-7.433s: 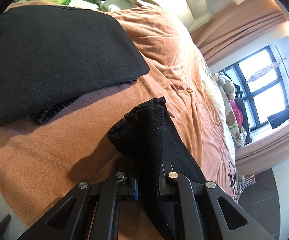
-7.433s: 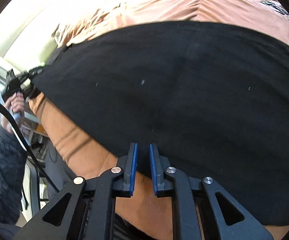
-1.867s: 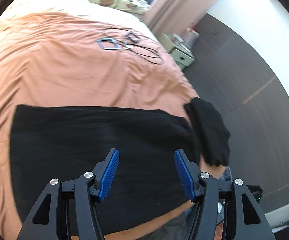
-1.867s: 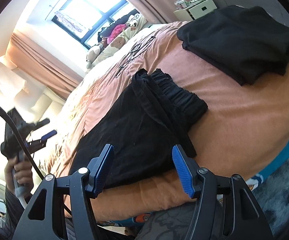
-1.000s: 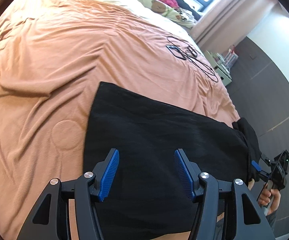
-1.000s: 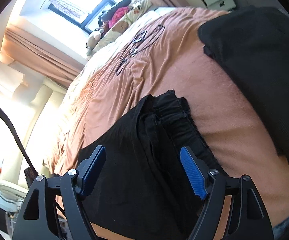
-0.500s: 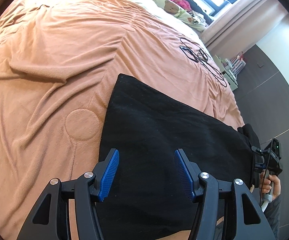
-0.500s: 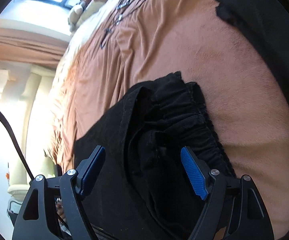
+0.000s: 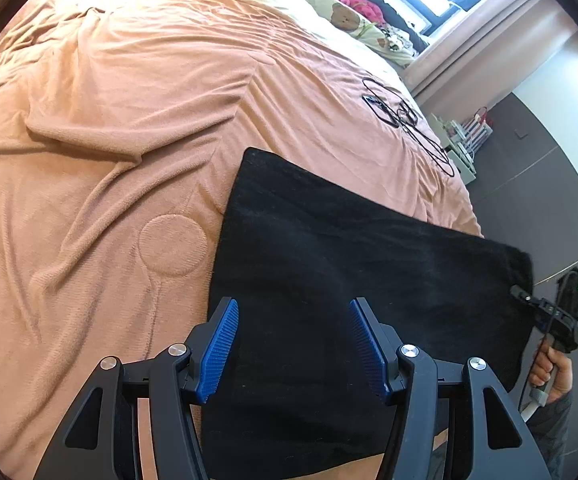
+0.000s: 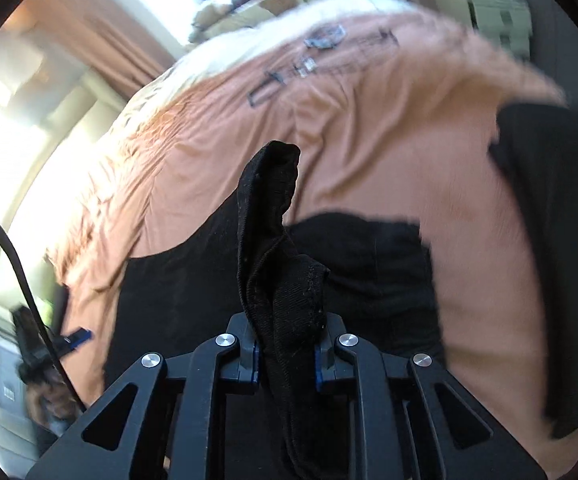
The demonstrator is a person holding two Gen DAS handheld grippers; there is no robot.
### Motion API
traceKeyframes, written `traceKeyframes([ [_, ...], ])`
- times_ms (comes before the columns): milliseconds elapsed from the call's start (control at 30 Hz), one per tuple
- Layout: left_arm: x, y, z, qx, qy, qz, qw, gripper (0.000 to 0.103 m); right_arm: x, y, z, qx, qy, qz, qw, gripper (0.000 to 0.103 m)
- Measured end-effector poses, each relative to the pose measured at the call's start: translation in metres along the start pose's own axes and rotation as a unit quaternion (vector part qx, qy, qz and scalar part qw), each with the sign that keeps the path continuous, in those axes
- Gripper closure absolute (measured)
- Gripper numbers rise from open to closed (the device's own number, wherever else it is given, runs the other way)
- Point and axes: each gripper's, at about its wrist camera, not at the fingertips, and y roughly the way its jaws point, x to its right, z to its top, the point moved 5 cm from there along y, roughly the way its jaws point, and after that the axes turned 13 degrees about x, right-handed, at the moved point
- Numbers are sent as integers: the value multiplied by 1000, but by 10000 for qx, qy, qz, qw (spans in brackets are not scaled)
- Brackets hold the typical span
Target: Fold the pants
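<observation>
Spreading across nearly the whole of both views: a bed under a rumpled peach-orange blanket [image 9: 129,128], with a round embossed patch pressed into the nap just beside the garment's edge. Lying flat on that blanket near the bed's front edge: black pants [image 9: 349,248], folded into a long dark panel running from the middle of the left wrist view out to its right side. Resting at the right edge of the right wrist view: another pile of dark fabric [image 10: 549,240], blurred, apart from the pants. Sitting further up the blanket: a tangle of black cables [image 9: 405,120], well apart from the pants. Lining the far side below the window: stuffed toys [image 9: 345,16].

Hovering over the near end of the pants: the left gripper [image 9: 293,344], blue pads standing well apart, nothing between them, only cloth lying underneath. Closing on a bunched, ribbed end of the pants [image 10: 277,240]: the right gripper [image 10: 287,360], jaws narrow, pads pressing the fabric from both sides, the gathered cloth rising upright above the fingers while the remainder is lying on the bed. Gripping that tool's handle at the right edge of the left wrist view: a hand [image 9: 553,368].
</observation>
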Motion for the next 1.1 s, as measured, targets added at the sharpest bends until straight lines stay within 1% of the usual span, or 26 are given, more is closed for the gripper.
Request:
traceKeyframes([
  [100, -1, 1, -1, -4, -25, 21, 10000, 43, -9, -15, 5, 244, -499, -298, 9980, 88],
  [167, -2, 3, -3, -21, -35, 32, 10000, 43, -16, -16, 6, 311, -671, -409, 9964, 88],
  [200, -1, 4, -4, -31, -40, 38, 10000, 43, -16, -15, 6, 290, -756, -430, 9958, 85],
  [233, -2, 5, -5, -48, -48, 44, 10000, 43, -15, -11, 6, 206, -899, -579, 9941, 75],
  [267, -2, 7, -7, -73, -62, 55, 9999, 43, -16, -11, 0, 134, -1033, -784, 9915, 56],
  [300, -2, 9, -8, -97, -77, 64, 9999, 43, -12, -9, 0, 120, -1128, -1021, 9883, 46],
  [333, -2, 10, -10, -116, -87, 65, 9999, 43, -9, -9, 3, 189, -1181, -1249, 9849, 30],
  [367, -1, 11, -10, -126, -81, 54, 9999, 43, -3, -15, 4, 330, -1059, -1280, 9856, 25],
  [467, 0, 11, -12, -131, -29, 44, 9999, 43, 12, -24, -3, 338, -356, -908, 9947, 25],
  [567, 0, 13, -13, -151, -55, 37, 9999, 43, 35, -37, -19, 289, 128, -844, 9959, 25],
  [800, -2, 15, -17, -193, -45, 73, 9998, 43, 68, -68, -58, 280, 950, -653, 9929, 25],
  [833, -2, 15, -18, -198, -47, 76, 9998, 43, 70, -72, -57, 282, 1044, -630, 9921, 25],
  [933, -4, 14, -20, -202, -65, 103, 9997, 43, 75, -81, -69, 293, 1207, -631, 9902, 25],
  [1100, -6, 10, -25, -234, -94, 127, 9996, 43, 81, -93, -91, 288, 1627, -508, 9849, 25],
])
